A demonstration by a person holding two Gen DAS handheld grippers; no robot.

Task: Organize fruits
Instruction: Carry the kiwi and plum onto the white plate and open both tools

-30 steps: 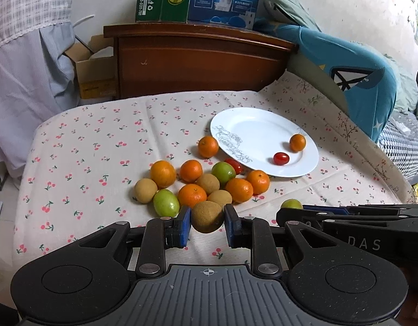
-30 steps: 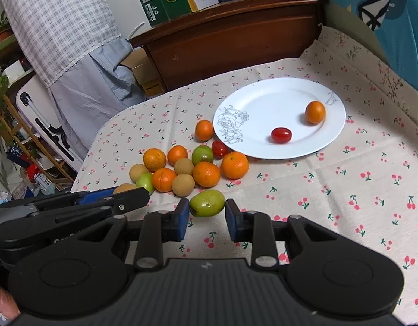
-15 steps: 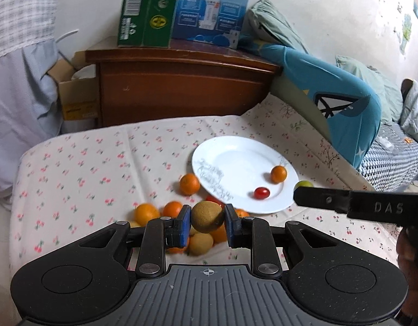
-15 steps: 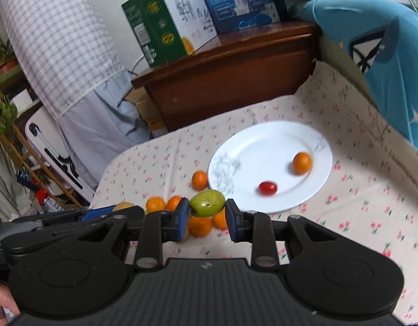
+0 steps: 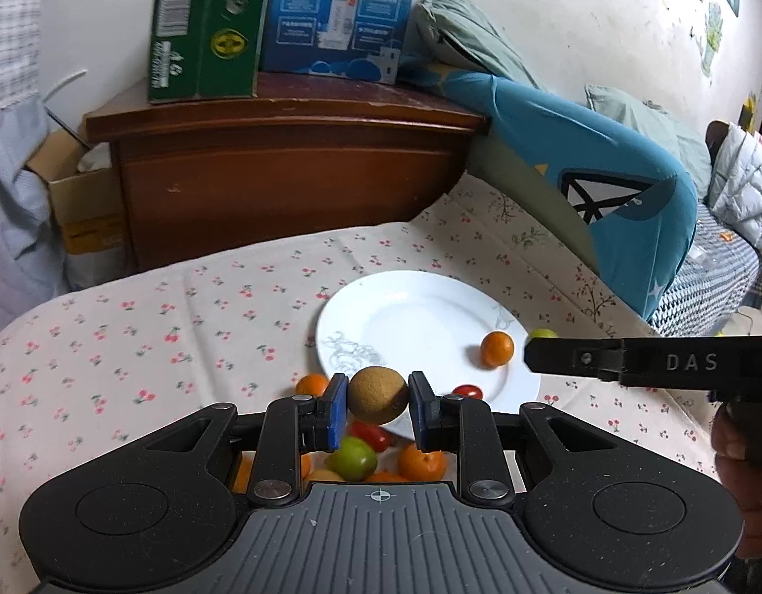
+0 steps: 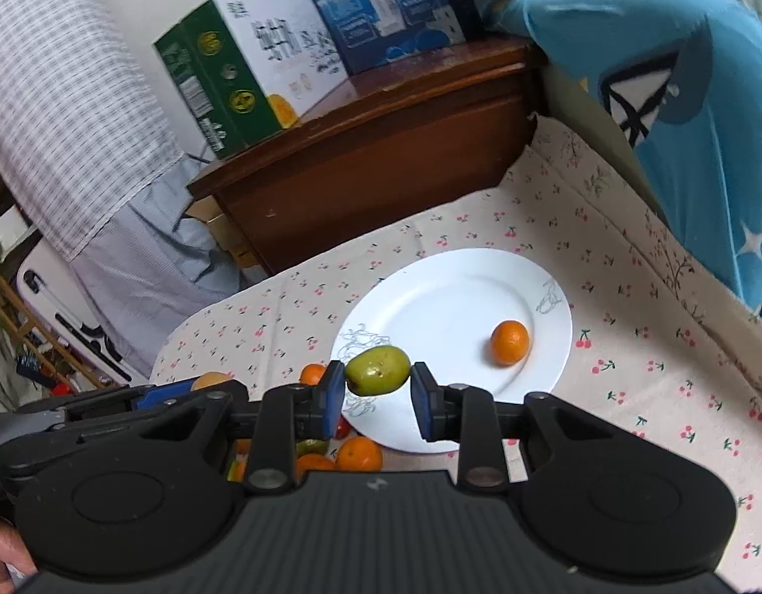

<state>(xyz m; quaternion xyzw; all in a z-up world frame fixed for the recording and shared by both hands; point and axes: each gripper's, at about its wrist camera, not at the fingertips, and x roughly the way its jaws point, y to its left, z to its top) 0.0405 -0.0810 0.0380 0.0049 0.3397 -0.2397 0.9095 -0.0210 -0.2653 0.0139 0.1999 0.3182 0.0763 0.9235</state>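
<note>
My left gripper (image 5: 376,403) is shut on a brown kiwi (image 5: 378,395), held in the air over the near rim of the white plate (image 5: 410,321). My right gripper (image 6: 377,386) is shut on a green fruit (image 6: 377,377), also above the plate's (image 6: 445,297) near edge. An orange tangerine (image 5: 497,348) and a red cherry tomato (image 5: 467,390) lie on the plate. The tangerine (image 6: 509,341) also shows in the right wrist view. Loose tangerines (image 5: 420,463), a green fruit (image 5: 352,455) and a tomato lie on the cloth below the fingers, partly hidden.
The cherry-print cloth (image 5: 133,336) covers the bed. A wooden cabinet (image 5: 291,173) with a green box (image 5: 202,24) and a blue box (image 5: 338,10) stands behind it. A blue cushion (image 5: 603,188) leans at the right. The right gripper's side (image 5: 653,361) crosses the left wrist view.
Both grippers have risen and moved forward toward the plate, each still holding its fruit. The fruit pile has dropped below the fingers in both views.
</note>
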